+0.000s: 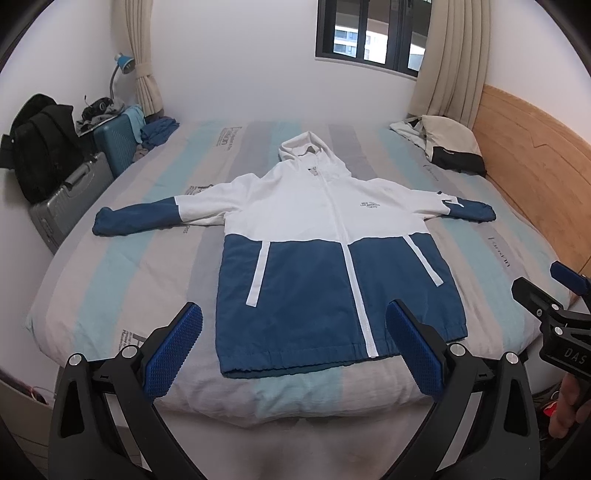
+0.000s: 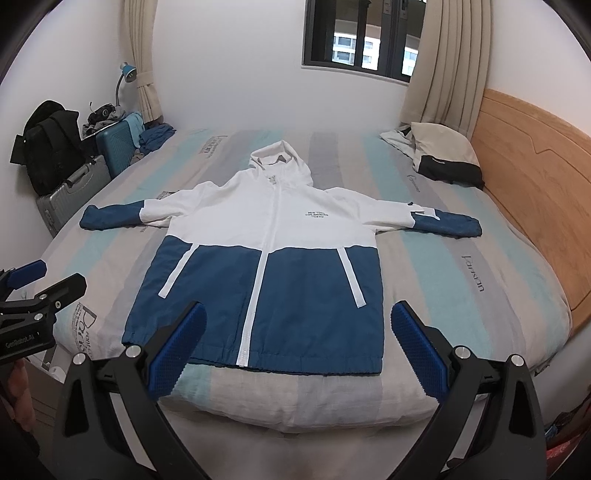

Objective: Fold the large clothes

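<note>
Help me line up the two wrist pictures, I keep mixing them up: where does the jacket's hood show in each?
Left wrist view: the hood lies just right of centre in the upper half, at the far end of the jacket.
Right wrist view: the hood lies just left of centre, upper half.
Shared landmark: the window on the far wall, above the hood in both views.

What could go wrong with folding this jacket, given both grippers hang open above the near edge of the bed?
1. The jacket looks thin and slick; a pinch at the hem may catch only the top layer.
2. The sleeves are spread wide, so each hand-held gripper, left and right, must reach far and could drag the body askew.
3. The hood lies loose and may bunch up.
</note>
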Motion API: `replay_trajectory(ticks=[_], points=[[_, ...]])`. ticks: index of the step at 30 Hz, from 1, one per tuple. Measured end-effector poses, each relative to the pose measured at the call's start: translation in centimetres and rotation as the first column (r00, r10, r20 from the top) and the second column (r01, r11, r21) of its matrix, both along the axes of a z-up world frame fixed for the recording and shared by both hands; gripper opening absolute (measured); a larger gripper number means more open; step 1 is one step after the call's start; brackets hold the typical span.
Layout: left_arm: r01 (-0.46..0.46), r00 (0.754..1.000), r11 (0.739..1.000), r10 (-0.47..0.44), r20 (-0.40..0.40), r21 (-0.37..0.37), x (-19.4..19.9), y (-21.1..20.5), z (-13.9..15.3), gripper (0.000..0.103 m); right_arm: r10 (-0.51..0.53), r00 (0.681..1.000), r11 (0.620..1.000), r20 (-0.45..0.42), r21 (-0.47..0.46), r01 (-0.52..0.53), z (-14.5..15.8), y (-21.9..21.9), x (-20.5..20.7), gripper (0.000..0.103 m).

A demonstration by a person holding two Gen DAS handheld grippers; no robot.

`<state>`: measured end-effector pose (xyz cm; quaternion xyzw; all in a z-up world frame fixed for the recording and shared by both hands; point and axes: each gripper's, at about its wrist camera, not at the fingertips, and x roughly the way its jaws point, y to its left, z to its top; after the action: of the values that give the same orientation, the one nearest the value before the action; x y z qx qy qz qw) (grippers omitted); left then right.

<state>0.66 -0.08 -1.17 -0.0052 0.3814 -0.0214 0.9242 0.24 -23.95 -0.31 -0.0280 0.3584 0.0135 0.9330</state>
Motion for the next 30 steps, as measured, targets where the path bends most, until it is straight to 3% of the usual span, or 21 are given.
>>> replay_trajectory(ticks=[16,23,30], points=[[0.014,0.999,0.999,-0.015,-0.039,-0.035,1.6,1.8,0.0,0.097,-0.009,0.999,0.999,-0.044,-0.05,0.007,0.4,2.0,1.0,0.096],[0.056,0.998,0.997,-0.057,-0.012,-0.047,5.0,3.9,-0.3,0.097,-0.058,0.998,0.998,0.008,0.031,0.057,1.1,2.1,3.4,0.096],[0.118,0.993,0.993,-0.118,-0.025,-0.014,11.6,2.6,-1.8,0.097,-0.153,0.988,0.987,-0.031,0.036,0.154,-1.6,-1.3,7.8,0.096]])
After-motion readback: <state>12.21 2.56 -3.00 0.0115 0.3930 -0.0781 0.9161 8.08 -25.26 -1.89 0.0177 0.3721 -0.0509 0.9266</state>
